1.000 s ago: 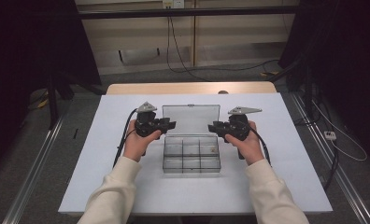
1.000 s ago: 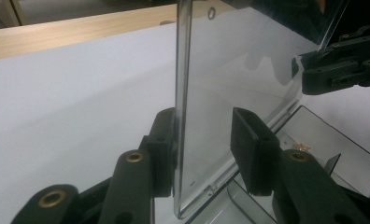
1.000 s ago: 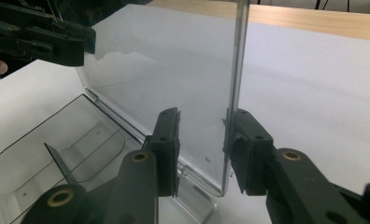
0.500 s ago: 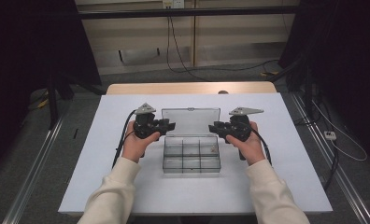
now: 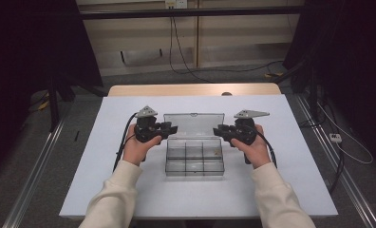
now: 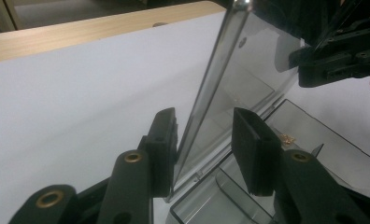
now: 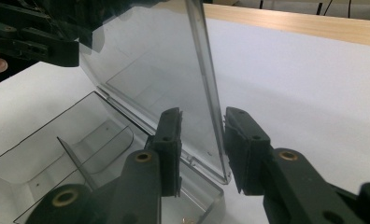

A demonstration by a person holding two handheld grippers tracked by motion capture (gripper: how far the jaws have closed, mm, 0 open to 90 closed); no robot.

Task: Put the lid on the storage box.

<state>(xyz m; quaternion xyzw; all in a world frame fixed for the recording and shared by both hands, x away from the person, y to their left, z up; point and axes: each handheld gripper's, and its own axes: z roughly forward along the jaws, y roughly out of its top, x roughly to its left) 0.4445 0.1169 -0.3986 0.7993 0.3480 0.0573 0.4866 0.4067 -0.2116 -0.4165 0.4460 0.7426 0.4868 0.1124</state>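
Note:
A clear plastic compartment box [image 5: 194, 161] sits mid-table with its hinged lid [image 5: 193, 124] standing nearly upright at the far side. My left gripper [image 5: 173, 128] straddles the lid's left edge. In the left gripper view the lid [image 6: 206, 93] runs between the jaws of this gripper [image 6: 204, 123], close against the left pad [image 6: 167, 144] and apart from the other. My right gripper [image 5: 218, 129] straddles the right edge. There the lid [image 7: 206, 84] lies by the right pad [image 7: 239, 144] of the gripper [image 7: 202, 116], with a gap to the left one. Both stand open.
A tiny brass-coloured piece [image 6: 286, 138] lies in one compartment. The white table [image 5: 290, 142] has bare room on both sides of the box, and a wooden strip [image 5: 191, 90] runs along its far edge. Cables trail from each gripper toward me.
The lid has tipped a little more upright, toward me. Both hands stay nearly where they were.

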